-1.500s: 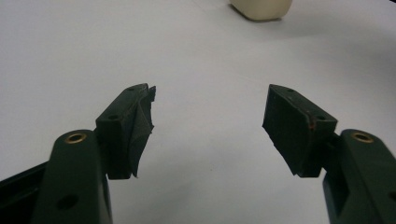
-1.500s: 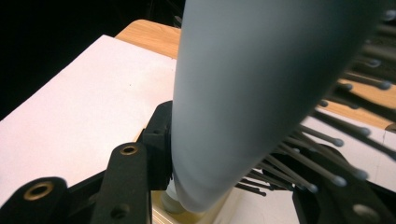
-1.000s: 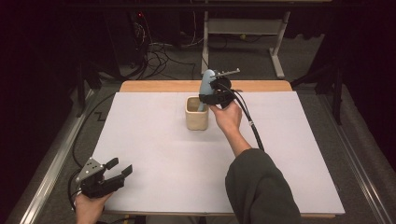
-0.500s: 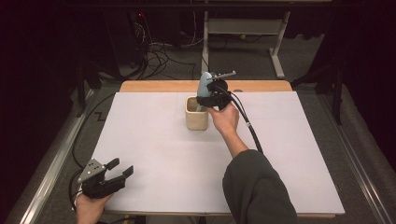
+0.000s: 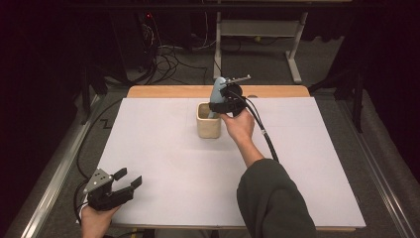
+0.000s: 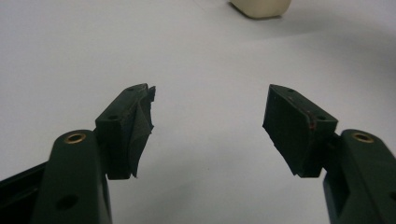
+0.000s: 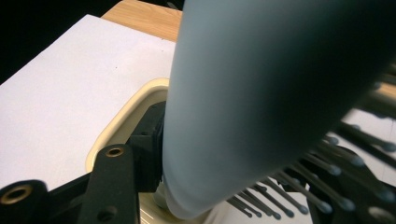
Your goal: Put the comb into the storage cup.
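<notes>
A cream cup (image 5: 208, 120) stands upright on the white table sheet near the far middle. My right gripper (image 5: 221, 103) is shut on a pale blue hairbrush (image 5: 217, 93), held nearly upright over the cup's right side. In the right gripper view the hairbrush (image 7: 261, 93) looms close, its bristles (image 7: 299, 186) pointing right, its lower end dipping past the cup rim (image 7: 126, 116). My left gripper (image 5: 126, 184) rests near the front left corner, open with nothing between its fingers. In the left gripper view the left gripper (image 6: 208, 126) looks over bare sheet toward the cup (image 6: 260, 8).
The white sheet (image 5: 168, 163) covers most of the table, with a wooden strip (image 5: 168, 91) along the far edge. The right gripper's cable (image 5: 262, 131) trails back over the sheet. Cables and a metal stand lie on the floor beyond.
The right gripper has carried the hairbrush a little left and lower toward the cup. The left gripper has barely moved.
</notes>
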Action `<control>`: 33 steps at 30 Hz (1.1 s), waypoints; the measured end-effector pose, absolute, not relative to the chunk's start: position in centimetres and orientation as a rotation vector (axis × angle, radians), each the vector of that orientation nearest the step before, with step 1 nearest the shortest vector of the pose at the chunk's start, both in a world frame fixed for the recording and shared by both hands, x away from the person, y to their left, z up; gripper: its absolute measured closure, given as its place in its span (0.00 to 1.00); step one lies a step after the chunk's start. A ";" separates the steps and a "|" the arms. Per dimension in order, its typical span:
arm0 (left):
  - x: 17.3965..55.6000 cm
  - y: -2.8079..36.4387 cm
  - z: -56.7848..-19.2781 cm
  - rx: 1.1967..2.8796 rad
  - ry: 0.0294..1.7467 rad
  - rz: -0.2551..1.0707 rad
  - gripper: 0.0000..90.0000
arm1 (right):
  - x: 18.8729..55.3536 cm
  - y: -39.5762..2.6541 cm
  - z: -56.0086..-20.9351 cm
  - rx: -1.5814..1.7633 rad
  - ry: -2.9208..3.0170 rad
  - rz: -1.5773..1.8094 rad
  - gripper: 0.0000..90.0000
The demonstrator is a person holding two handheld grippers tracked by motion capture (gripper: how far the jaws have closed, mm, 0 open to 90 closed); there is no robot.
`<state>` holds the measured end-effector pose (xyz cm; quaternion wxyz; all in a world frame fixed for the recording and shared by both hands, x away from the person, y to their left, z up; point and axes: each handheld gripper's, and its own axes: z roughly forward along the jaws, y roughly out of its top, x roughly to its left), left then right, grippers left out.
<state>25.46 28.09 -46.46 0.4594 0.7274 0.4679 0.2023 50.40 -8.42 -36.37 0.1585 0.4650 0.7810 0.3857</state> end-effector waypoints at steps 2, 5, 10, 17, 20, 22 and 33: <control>25.4 28.1 -46.4 1.790 1.153 0.500 0.37 | 50.5 -8.5 -36.4 1.340 2.229 1.106 0.50; 25.5 28.2 -46.5 1.787 1.155 0.498 0.37 | 50.5 -8.7 -36.3 1.347 2.229 1.109 0.48; 25.5 28.1 -46.5 1.788 1.156 0.497 0.37 | 50.5 -8.9 -36.3 1.356 2.241 1.110 0.42; 25.5 28.1 -46.5 1.787 1.156 0.496 0.37 | 50.6 -8.9 -36.5 1.361 2.247 1.109 0.36; 25.5 28.1 -46.5 1.788 1.155 0.495 0.37 | 50.6 -9.0 -36.5 1.363 2.247 1.110 0.35; 25.5 28.1 -46.5 1.787 1.155 0.496 0.37 | 50.6 -9.0 -36.5 1.362 2.249 1.108 0.34; 25.5 28.3 -46.5 1.786 1.162 0.493 0.37 | 50.4 -9.3 -36.4 1.366 2.253 1.118 0.28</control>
